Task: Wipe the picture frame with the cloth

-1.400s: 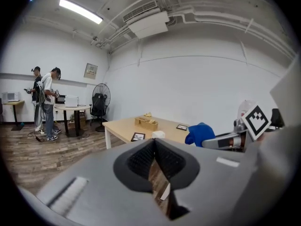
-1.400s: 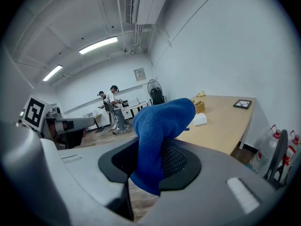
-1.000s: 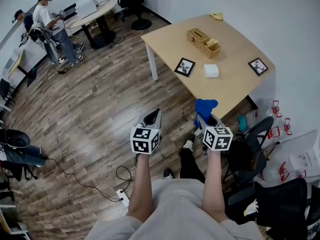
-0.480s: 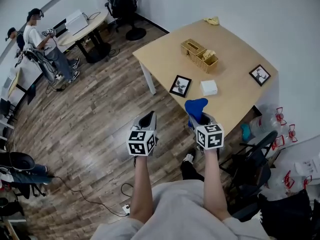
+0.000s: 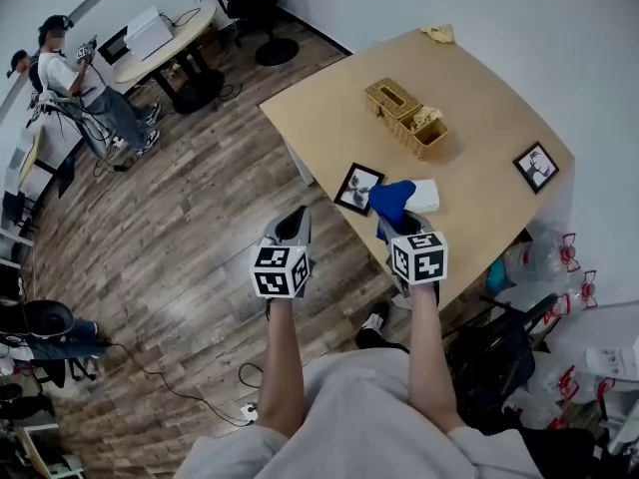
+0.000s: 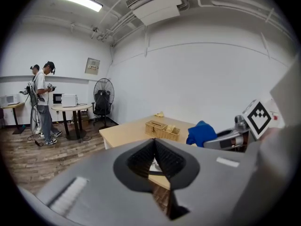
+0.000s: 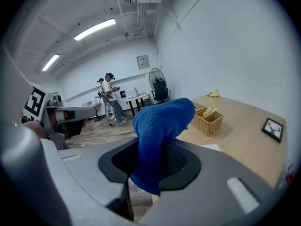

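Here, head view: table (image 5: 479,78) at 1 o'clock in the picture, wood floor (image 5: 180,228) at 9 o'clock.
- Frame (image 5: 358,188): on the table, near its near edge.
- Basket (image 5: 405,118): at 1 o'clock from the frame.
- White box (image 5: 427,196): at 3 o'clock from the frame, partly covered.
- Second frame (image 5: 536,167): well apart at 3 o'clock, near the table's right edge.
- Left gripper (image 5: 293,226): over the floor, off the table, at 7 o'clock from the frame.
- Right gripper (image 5: 397,224): at the table edge, with a blue cloth (image 5: 391,198) sticking out of its tip. The cloth overlaps the box and shows just beside the frame.
- Two people (image 5: 70,63): standing at 10 o'clock by a round table (image 5: 160,38).

Left gripper view: jaws closed tip to tip, nothing held between them. The table, basket and cloth lie ahead at 2 o'clock. A fan (image 6: 102,98) stands at 10 o'clock.

Right gripper view: jaws clamped on the cloth, which rises between the pads and folds over toward 1 o'clock. The basket is at 2 o'clock and the second frame at 3 o'clock, both on the table.
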